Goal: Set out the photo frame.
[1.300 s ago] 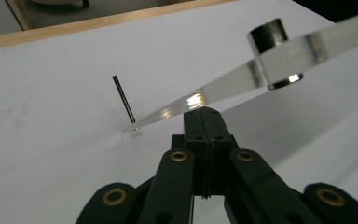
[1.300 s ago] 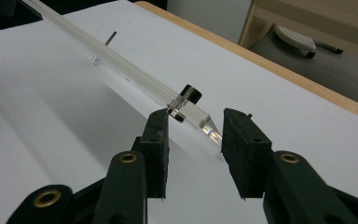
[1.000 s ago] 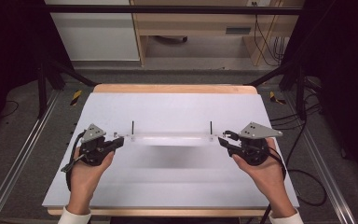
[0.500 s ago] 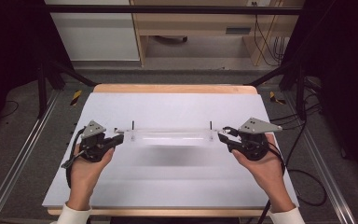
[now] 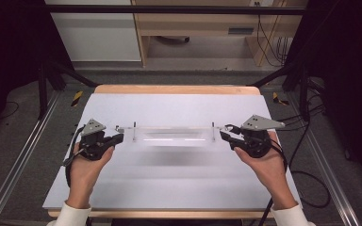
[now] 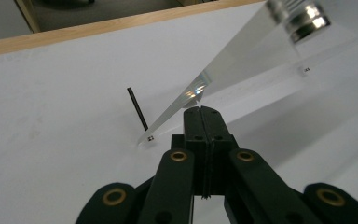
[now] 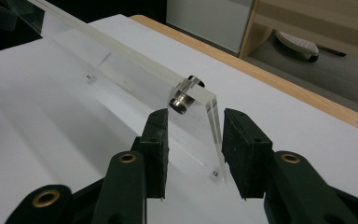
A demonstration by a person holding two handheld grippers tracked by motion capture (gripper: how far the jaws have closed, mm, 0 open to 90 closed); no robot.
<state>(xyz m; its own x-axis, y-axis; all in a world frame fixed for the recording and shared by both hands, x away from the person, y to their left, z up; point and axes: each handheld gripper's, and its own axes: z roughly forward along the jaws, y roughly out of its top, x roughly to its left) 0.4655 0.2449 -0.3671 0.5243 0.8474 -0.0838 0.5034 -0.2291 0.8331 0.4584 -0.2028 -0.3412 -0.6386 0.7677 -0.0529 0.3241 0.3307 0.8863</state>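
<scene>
White surface spreads under us — we are working from its two sides. Our left tongs are pressed fully together at one end of the clear acrylic strip; our right tongs are standing half-wide, straddling the other end without clamping it — probably to steady it. Its long axis is running left to right, raised on edge.

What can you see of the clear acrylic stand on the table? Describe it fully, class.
The clear acrylic stand is long, narrow and transparent, made of flat sheets with polished edges, joined by silver metal fasteners near its ends. It runs left to right across the white table. The left hand-held gripper is shut at its left edge; the right hand-held gripper straddles its right end, jaws apart.
</scene>
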